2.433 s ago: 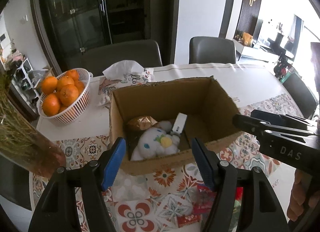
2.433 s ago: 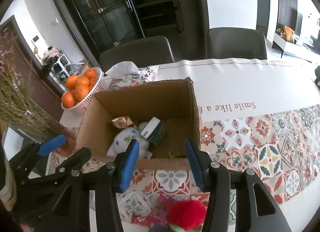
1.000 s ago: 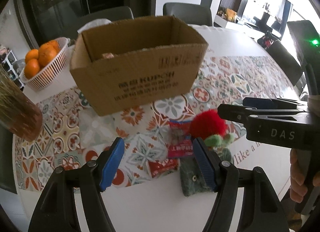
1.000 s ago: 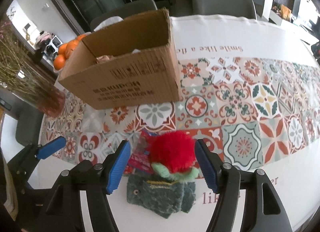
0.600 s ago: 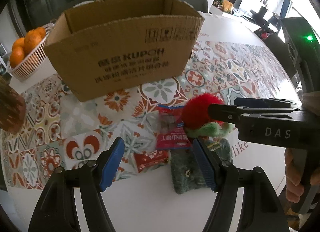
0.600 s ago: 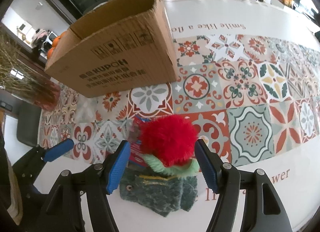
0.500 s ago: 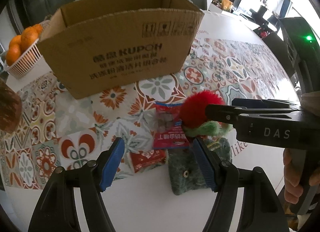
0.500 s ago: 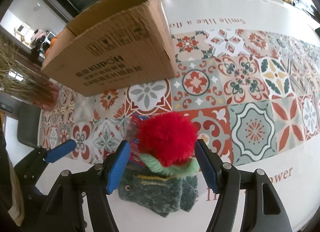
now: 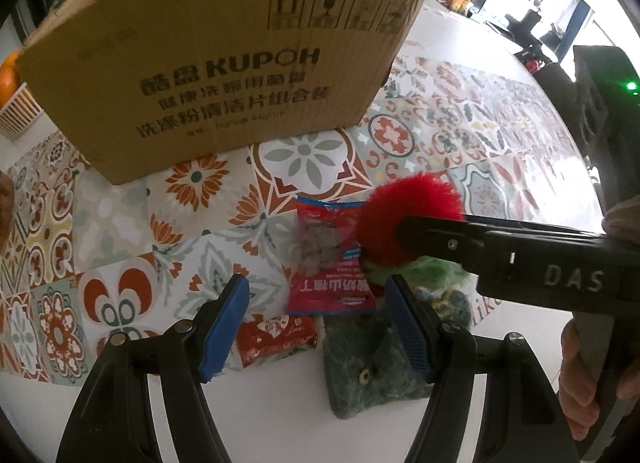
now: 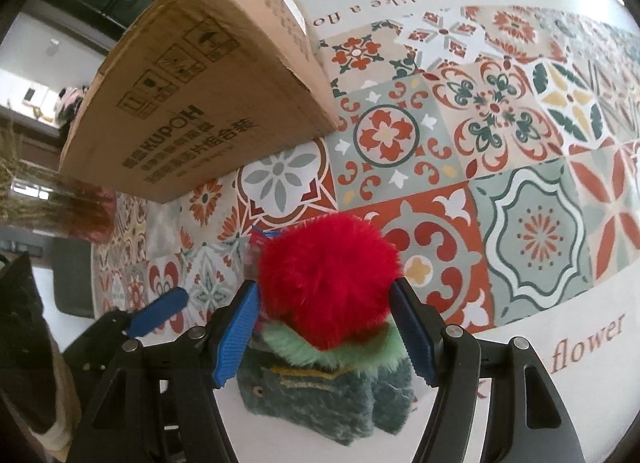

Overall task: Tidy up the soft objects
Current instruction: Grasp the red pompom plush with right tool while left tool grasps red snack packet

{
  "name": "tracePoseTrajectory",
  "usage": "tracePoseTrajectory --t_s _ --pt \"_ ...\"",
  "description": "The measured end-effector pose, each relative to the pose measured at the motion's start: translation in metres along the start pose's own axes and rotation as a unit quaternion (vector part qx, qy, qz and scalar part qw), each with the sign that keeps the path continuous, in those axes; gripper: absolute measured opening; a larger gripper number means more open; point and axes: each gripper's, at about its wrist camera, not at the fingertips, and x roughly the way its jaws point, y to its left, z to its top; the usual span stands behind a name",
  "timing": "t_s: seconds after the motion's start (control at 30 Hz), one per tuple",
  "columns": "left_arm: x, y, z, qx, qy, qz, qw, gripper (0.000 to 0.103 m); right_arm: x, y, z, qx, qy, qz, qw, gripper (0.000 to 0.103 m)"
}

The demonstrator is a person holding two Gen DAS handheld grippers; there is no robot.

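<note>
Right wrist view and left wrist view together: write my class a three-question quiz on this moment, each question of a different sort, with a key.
1. True or false: the right gripper has its jaws open on either side of the red pompom.
2. Multiple choice: the red pompom lies (A) inside the cardboard box, (B) on the tablecloth in front of the box, (C) in the left gripper.
3. Fill in: the dark green knitted piece lies just ____ the pompom's light green fringe, nearer the camera.

Key: 1 true; 2 B; 3 below.
</note>
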Motion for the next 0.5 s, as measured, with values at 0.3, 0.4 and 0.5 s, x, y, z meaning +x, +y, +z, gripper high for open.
tracePoseTrajectory --t_s 0.3,0.4,0.5 --pt "0.026 0.000 0.006 -0.004 0.024 0.007 0.9997 0.063 0.019 -0.006 0.005 0.023 0.010 0.005 1.000 0.068" --pt "0.032 0.002 0.008 -0.010 0.026 0.007 0.9996 0.062 0.021 -0.009 0.007 0.028 0.011 0.003 1.000 0.068" --pt "0.038 0.000 0.012 -0.012 0.029 0.007 0.9995 0.060 0.024 -0.014 0.007 0.034 0.008 0.004 0.999 0.068"
